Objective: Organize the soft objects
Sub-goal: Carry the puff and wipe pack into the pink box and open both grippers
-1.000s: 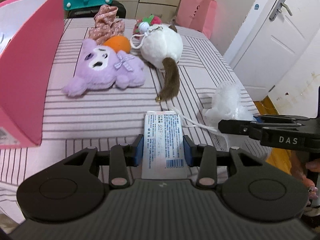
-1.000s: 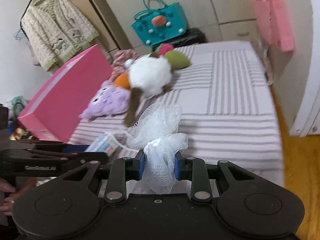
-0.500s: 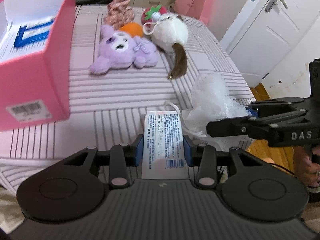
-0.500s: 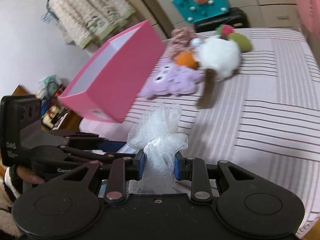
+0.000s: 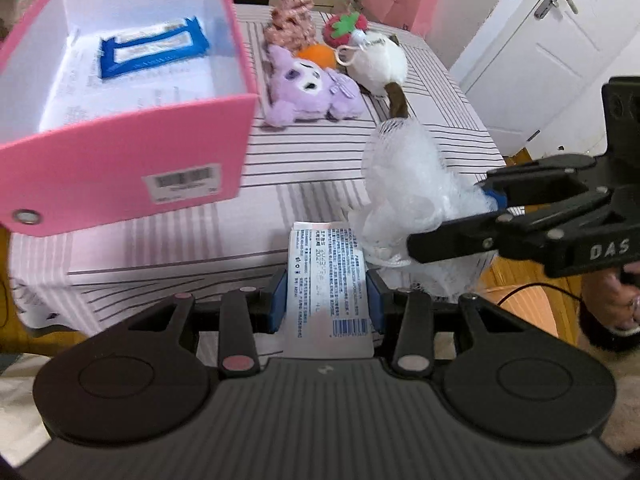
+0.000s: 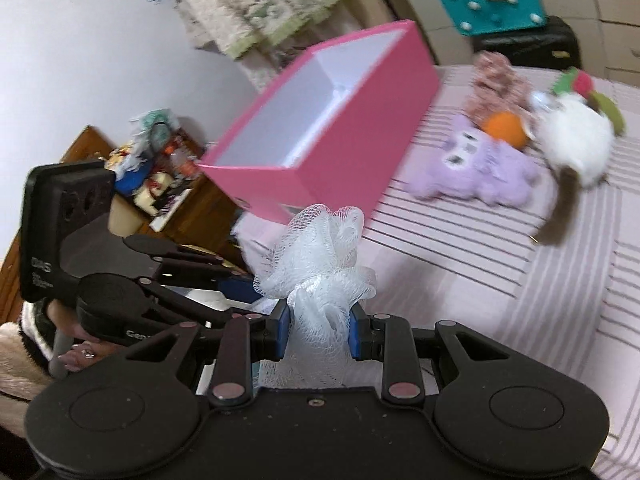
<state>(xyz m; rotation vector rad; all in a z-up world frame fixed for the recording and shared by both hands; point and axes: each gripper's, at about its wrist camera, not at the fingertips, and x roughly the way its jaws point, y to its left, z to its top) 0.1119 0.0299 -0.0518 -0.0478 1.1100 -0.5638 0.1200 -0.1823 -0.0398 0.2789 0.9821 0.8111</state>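
Now: L gripper [image 5: 327, 306] clamps tissue pack [image 5: 328, 292]; R gripper [image 6: 319, 330] pinches mesh pouf [image 6: 320, 264], both near pink box [image 5: 120, 128].

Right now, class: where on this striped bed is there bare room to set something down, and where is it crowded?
Bare patches: the striped bedcover between the pink box and the purple plush, and the wide right side below the white plush. Crowded: the far end, where the plush toys bunch together.
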